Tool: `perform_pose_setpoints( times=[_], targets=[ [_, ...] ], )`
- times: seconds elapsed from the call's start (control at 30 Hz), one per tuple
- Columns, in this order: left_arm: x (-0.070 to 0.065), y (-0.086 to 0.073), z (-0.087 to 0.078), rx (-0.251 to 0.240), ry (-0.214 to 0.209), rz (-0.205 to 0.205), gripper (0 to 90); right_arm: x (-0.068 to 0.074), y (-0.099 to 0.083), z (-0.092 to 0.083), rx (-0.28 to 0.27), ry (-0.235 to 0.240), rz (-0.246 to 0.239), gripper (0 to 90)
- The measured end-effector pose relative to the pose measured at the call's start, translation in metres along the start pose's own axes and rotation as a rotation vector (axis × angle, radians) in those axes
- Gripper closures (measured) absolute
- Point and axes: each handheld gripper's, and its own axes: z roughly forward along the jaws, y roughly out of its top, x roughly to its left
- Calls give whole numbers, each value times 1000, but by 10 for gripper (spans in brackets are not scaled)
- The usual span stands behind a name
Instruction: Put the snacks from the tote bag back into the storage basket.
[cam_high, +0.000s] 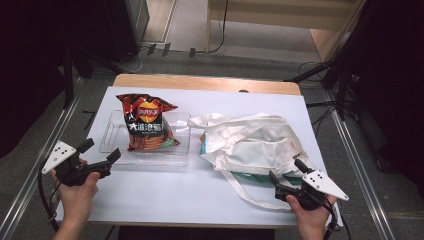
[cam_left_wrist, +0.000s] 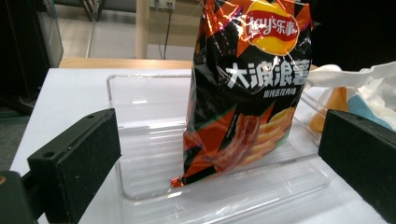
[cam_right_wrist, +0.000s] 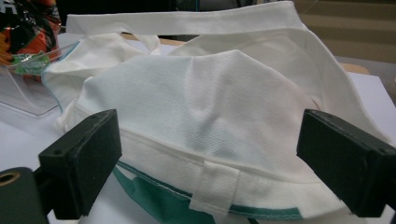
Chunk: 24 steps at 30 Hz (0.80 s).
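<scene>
A white table (cam_high: 165, 200) held a white tote bag (cam_high: 255, 145) at centre-right and a clear tray (cam_high: 112, 142) at left w/ a chip bag (cam_high: 146, 122) standing in it. Left hand (cam_high: 79, 192) held the left gripper (cam_high: 102, 152) level toward the tray, jaws wide apart, empty. Right hand (cam_high: 310, 217) held the right gripper (cam_high: 287, 172) by the tote's near edge, jaws spread either side of the fabric, not pinching.
</scene>
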Motion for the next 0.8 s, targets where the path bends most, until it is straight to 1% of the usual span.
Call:
perform_pose_setpoints(
  times=[0.03,0.1,0.2,0.3,0.37,0.43,0.57,0.63,0.73,0.8],
  targets=[
    [1,-2,-2,-1,-11,8,0,-1,0,0,-2,2,7,56],
    [1,-5,-5,0,-14,7,0,-4,-1,-2,-2,2,10,50],
    [3,-10,-10,1,-10,12,0,-6,-1,-3,-2,-6,8,44],
    [5,-13,-13,13,-16,15,0,-10,-4,-5,4,-10,12,41],
    [6,-15,-15,23,-17,3,0,-12,-5,-8,2,-14,13,41],
    [7,-17,-18,21,-18,-9,0,-15,-6,-11,3,-23,18,41],
    [9,-23,-24,32,-7,25,0,-22,-10,-17,5,-35,23,41],
    [10,-26,-26,35,-7,25,0,-25,-11,-19,6,-41,25,41],
    [12,-29,-27,55,2,44,0,-29,-13,-25,5,-49,28,41],
    [15,-31,-28,51,8,38,0,-33,-16,-27,7,-56,36,41]
  ],
)
